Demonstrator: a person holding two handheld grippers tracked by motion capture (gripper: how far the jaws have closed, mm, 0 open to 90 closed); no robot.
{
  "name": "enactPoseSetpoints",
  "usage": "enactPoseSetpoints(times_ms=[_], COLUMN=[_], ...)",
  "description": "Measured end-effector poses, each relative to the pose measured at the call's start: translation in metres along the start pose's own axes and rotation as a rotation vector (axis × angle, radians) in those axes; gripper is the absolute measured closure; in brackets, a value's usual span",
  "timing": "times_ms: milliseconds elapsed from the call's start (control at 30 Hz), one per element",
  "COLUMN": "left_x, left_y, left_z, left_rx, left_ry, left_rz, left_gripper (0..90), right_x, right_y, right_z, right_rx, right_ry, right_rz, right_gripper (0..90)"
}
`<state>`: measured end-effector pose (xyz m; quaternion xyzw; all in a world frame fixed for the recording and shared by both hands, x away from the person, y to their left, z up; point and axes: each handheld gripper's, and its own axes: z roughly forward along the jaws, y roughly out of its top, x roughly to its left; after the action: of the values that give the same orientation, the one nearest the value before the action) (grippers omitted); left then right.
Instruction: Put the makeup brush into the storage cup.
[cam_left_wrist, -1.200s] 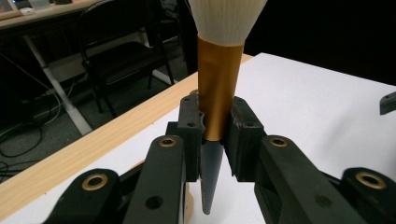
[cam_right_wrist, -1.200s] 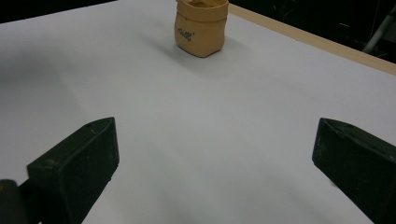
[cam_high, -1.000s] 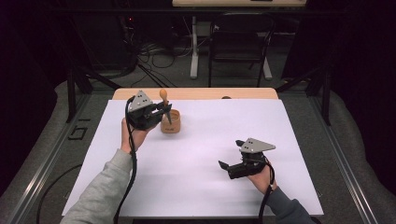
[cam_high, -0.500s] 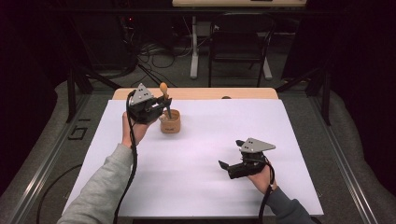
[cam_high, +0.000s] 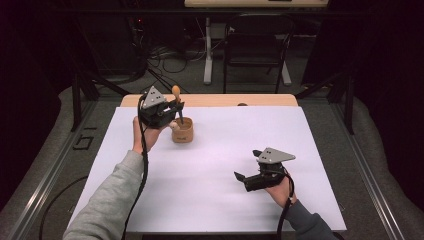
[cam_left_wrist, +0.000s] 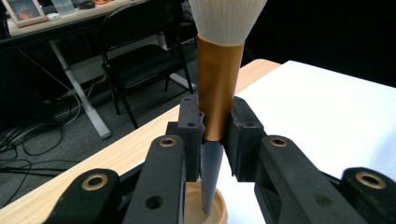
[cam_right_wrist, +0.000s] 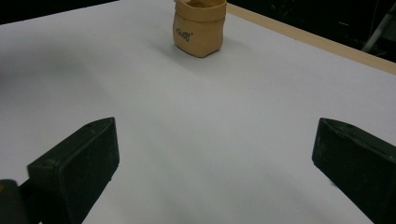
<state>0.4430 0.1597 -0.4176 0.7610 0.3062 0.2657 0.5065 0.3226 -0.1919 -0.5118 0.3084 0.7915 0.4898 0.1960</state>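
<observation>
My left gripper (cam_high: 174, 111) is shut on a brush (cam_high: 176, 92) and holds it upright over a tan cup (cam_high: 183, 132) at the far left of the table. In the left gripper view the pads (cam_left_wrist: 190, 122) clamp the copper ferrule of the brush (cam_left_wrist: 219, 79), with white bristles above. Its dark tapered handle points down into the cup (cam_left_wrist: 215, 211). A pale round thing (cam_high: 173, 125) sits at the cup's left rim. My right gripper (cam_high: 240, 178) rests open near the front right, with nothing between its jaws (cam_right_wrist: 215, 154). It faces the cup (cam_right_wrist: 199, 28).
A white sheet (cam_high: 225, 150) covers the table, and a strip of wooden edge (cam_high: 225, 100) shows at the far side. Beyond it stand a black chair (cam_high: 255, 45), desk legs and loose cables on the floor. Dark metal rails (cam_high: 60, 160) run along both sides.
My left gripper has risen a little with the brush still in it, above the cup. The right gripper has stayed where it was.
</observation>
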Motion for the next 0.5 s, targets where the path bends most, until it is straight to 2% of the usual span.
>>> enactPoseSetpoints(times_ms=[500], left_x=[0.007], left_y=[-0.007], left_z=[0.014], left_rx=[0.027], left_ry=[0.019], left_rz=[-0.014], left_gripper=[78.1], right_x=[0.0], right_y=[0.001], right_z=[-0.002], right_rx=[0.012], right_ry=[-0.002], right_rz=[-0.001], right_gripper=[0.2])
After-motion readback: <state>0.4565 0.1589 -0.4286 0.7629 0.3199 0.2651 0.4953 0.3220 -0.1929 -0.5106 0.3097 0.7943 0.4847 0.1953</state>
